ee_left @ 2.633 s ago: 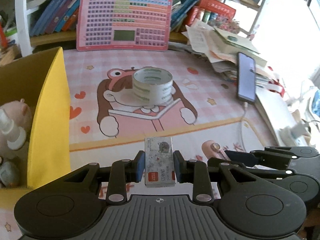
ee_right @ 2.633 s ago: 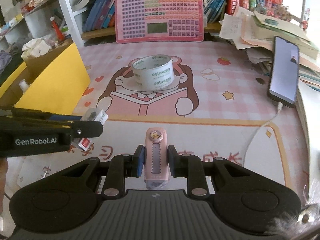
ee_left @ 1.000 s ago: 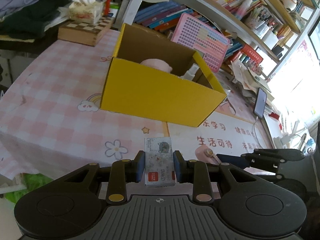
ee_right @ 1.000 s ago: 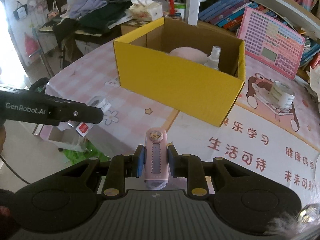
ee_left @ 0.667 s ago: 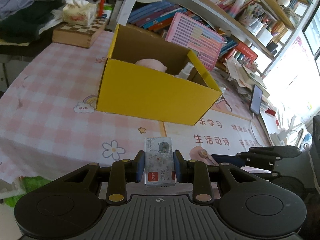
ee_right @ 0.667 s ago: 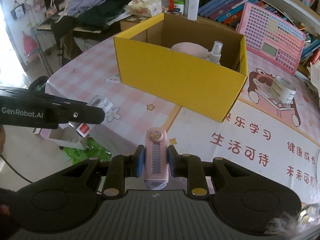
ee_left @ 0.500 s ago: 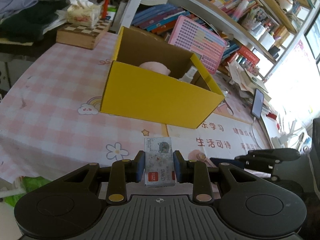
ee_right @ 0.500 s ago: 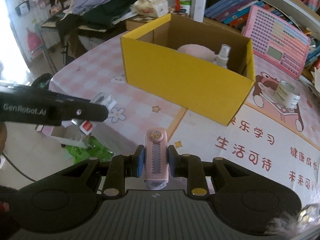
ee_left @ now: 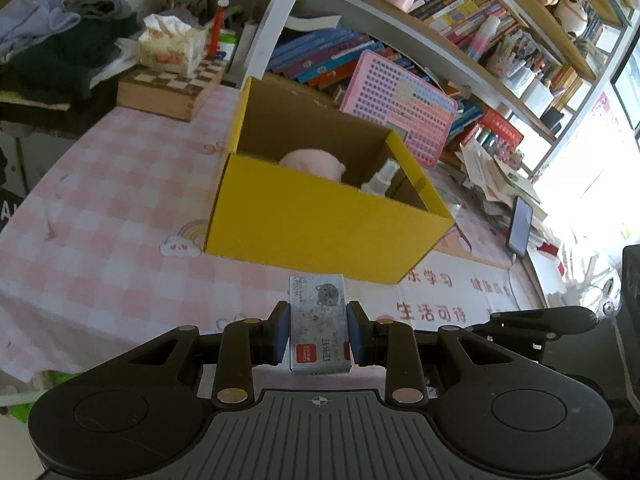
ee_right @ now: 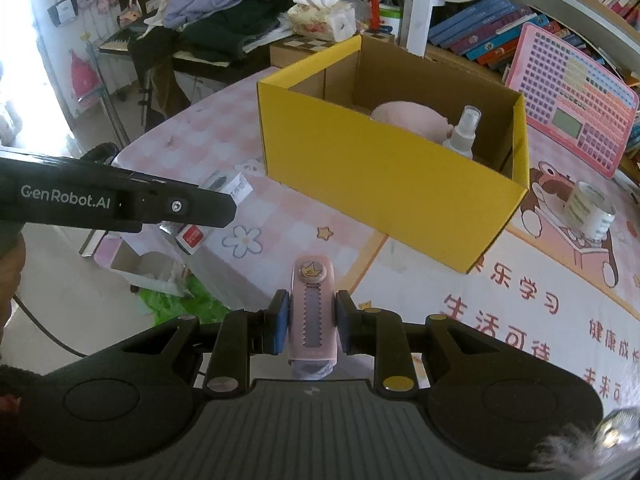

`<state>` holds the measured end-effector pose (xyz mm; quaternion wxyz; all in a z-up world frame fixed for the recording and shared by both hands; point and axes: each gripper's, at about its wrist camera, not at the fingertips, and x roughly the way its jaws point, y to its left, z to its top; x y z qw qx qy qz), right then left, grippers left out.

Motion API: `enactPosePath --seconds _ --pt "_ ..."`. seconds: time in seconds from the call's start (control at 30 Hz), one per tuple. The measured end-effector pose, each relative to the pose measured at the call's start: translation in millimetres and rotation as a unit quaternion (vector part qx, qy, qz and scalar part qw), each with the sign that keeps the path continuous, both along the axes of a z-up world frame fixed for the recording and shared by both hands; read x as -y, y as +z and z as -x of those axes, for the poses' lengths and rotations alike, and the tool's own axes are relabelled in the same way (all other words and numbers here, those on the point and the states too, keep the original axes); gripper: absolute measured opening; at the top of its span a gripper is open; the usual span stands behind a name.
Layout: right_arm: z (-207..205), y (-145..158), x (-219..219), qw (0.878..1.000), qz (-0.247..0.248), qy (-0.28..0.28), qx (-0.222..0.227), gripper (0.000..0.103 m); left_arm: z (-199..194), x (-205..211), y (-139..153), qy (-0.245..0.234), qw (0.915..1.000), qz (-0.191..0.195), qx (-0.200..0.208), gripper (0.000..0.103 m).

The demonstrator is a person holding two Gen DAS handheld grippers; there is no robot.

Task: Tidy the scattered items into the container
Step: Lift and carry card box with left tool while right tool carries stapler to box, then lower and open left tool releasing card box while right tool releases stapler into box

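My left gripper (ee_left: 318, 334) is shut on a small staples box (ee_left: 319, 322), held above the table short of the yellow cardboard box (ee_left: 320, 224). My right gripper (ee_right: 311, 326) is shut on a pink utility knife (ee_right: 312, 318), also short of the yellow box (ee_right: 384, 184). The box holds a pink plush toy (ee_right: 408, 118) and a spray bottle (ee_right: 462, 132). A roll of clear tape (ee_right: 590, 210) stands on the mat to the right of the box. The left gripper (ee_right: 192, 206) with the staples box shows at the left of the right wrist view.
A pink toy keyboard (ee_right: 572, 100) leans against the bookshelf behind the box. A chessboard box (ee_left: 168, 88) and tissue pack (ee_left: 172, 46) sit at the far left. A phone (ee_left: 520, 230) lies at the right edge. The table's near edge (ee_right: 208, 276) drops to the floor.
Both grippers, still holding their items, have moved closer to the yellow box, which now looks larger in both views.
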<state>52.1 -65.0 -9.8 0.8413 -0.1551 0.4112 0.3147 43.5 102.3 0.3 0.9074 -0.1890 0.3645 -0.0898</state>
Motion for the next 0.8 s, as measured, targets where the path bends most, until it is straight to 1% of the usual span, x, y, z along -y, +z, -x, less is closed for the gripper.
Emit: enactPosePath --seconds 0.2,0.37,0.53,0.67,0.8 --pt "-20.0 13.5 1.0 1.000 -0.018 0.000 0.017 0.023 -15.4 -3.6 13.7 0.006 0.9996 -0.008 0.025 0.028" --pt "-43.6 36.8 5.0 0.998 -0.047 -0.007 0.036 0.023 -34.1 -4.9 31.6 0.013 0.9984 -0.010 0.055 0.028" --pt "-68.6 61.3 7.5 0.996 -0.066 -0.007 0.065 0.023 -55.9 -0.5 46.6 0.012 0.9961 -0.025 0.084 0.028" --pt "-90.9 77.9 7.4 0.994 -0.072 -0.001 0.086 0.023 -73.9 2.2 51.1 0.016 0.9942 -0.037 0.100 0.028" --pt "-118.4 91.9 6.5 0.991 -0.073 -0.004 0.110 0.023 -94.9 6.4 48.5 0.016 0.9933 -0.049 0.103 0.028"
